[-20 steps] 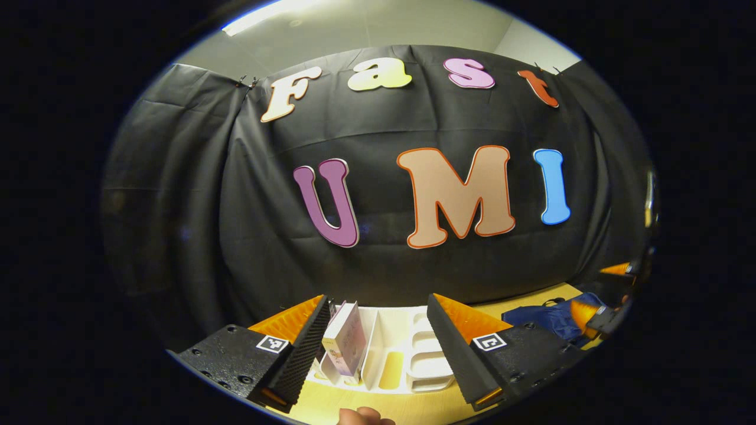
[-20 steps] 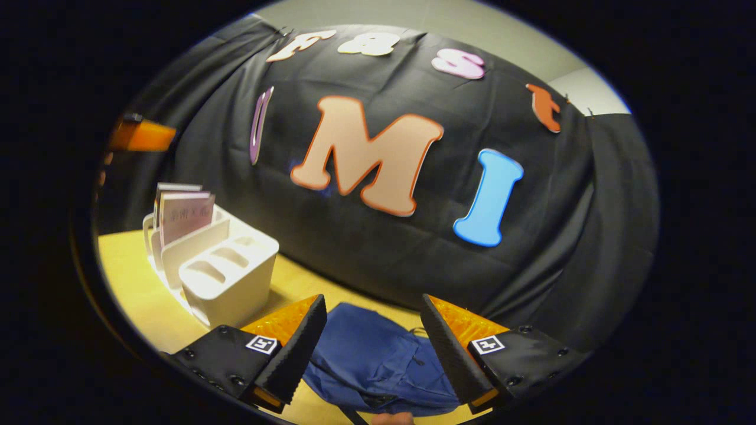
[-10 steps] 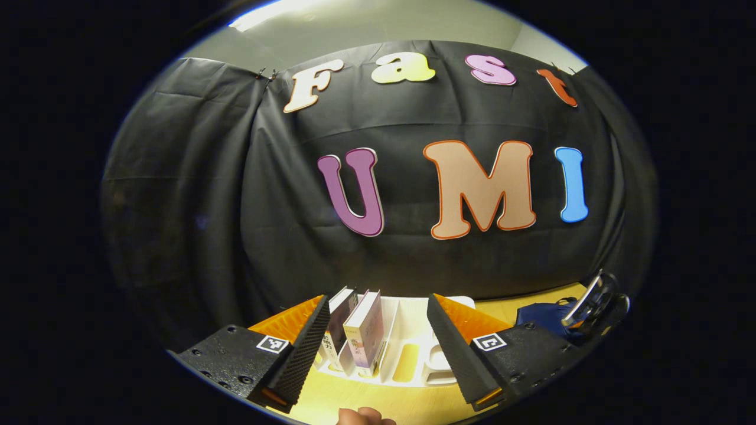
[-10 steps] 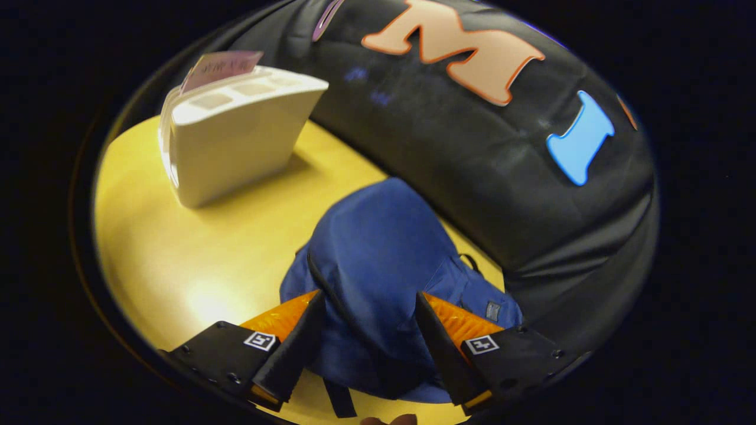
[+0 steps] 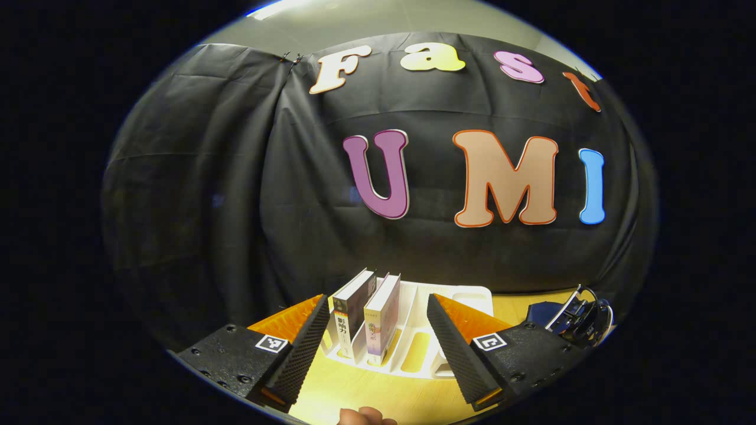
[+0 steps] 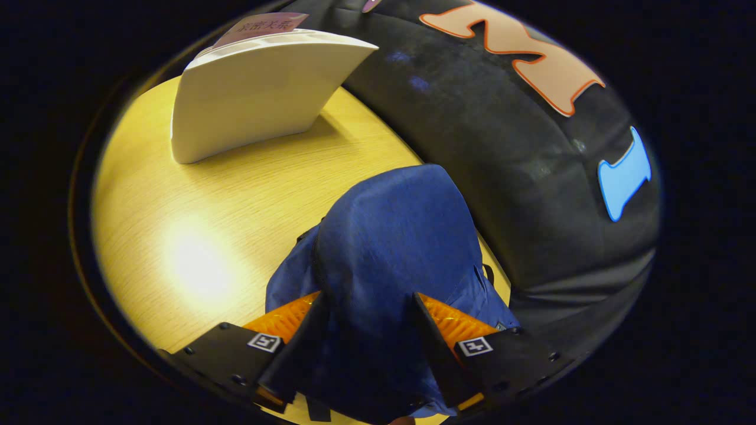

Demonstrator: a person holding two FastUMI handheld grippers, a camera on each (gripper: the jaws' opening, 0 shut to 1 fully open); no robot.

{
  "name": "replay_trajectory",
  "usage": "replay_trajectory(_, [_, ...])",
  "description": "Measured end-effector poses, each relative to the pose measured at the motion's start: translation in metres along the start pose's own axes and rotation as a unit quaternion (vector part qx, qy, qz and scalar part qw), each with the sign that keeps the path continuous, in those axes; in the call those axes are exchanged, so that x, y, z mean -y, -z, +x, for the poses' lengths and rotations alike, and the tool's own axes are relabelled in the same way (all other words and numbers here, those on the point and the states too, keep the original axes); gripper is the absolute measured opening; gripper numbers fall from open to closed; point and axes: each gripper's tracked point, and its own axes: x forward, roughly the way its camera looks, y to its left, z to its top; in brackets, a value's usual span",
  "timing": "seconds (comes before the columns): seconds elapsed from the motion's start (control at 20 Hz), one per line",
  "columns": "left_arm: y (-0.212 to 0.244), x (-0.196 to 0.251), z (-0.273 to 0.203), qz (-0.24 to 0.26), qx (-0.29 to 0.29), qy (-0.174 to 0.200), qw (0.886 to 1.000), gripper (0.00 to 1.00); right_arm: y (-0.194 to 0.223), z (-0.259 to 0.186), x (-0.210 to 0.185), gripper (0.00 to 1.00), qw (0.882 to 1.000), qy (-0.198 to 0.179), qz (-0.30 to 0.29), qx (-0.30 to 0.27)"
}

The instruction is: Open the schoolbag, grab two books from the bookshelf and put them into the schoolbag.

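While right tongs (image 6: 366, 348) straddle schoolbag (image 6: 396, 248), left tongs (image 5: 378, 342) face 2 books (image 5: 367, 321).

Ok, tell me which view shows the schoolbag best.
The right gripper view: the blue schoolbag sits large and central on the table, between that gripper's open fingers. In the left gripper view, just a small blue sliver of it shows at the right edge, partly hidden behind the other gripper.

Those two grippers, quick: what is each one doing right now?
Left gripper: open, holding nothing, facing the books.
Right gripper: open, fingers on either side of the blue schoolbag, not gripping it.
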Motion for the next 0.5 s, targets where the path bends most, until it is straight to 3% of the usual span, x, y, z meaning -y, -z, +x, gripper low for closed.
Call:
replay_trajectory(0.1, [-0.001,-0.002,0.0,-0.005,0.0,-0.002,1.0,1.0,0.003,0.003,-0.004,0.57,1.0,-0.007,-0.017,-0.017])
replay_trajectory(0.2, [-0.001,-0.002,-0.001,-0.002,0.001,-0.003,1.0,0.96,0.007,0.009,0.002,0.38,0.998,0.007,-0.04,-0.044])
replay_trajectory(0.35, [-0.005,0.0,-0.002,0.0,0.004,0.0,1.0,0.96,0.01,0.011,0.004,0.11,0.997,0.015,-0.03,-0.064])
replay_trajectory(0.5, [-0.004,-0.002,-0.003,-0.002,0.004,0.0,1.0,0.98,0.011,0.012,0.002,0.13,0.998,-0.003,-0.022,-0.062])
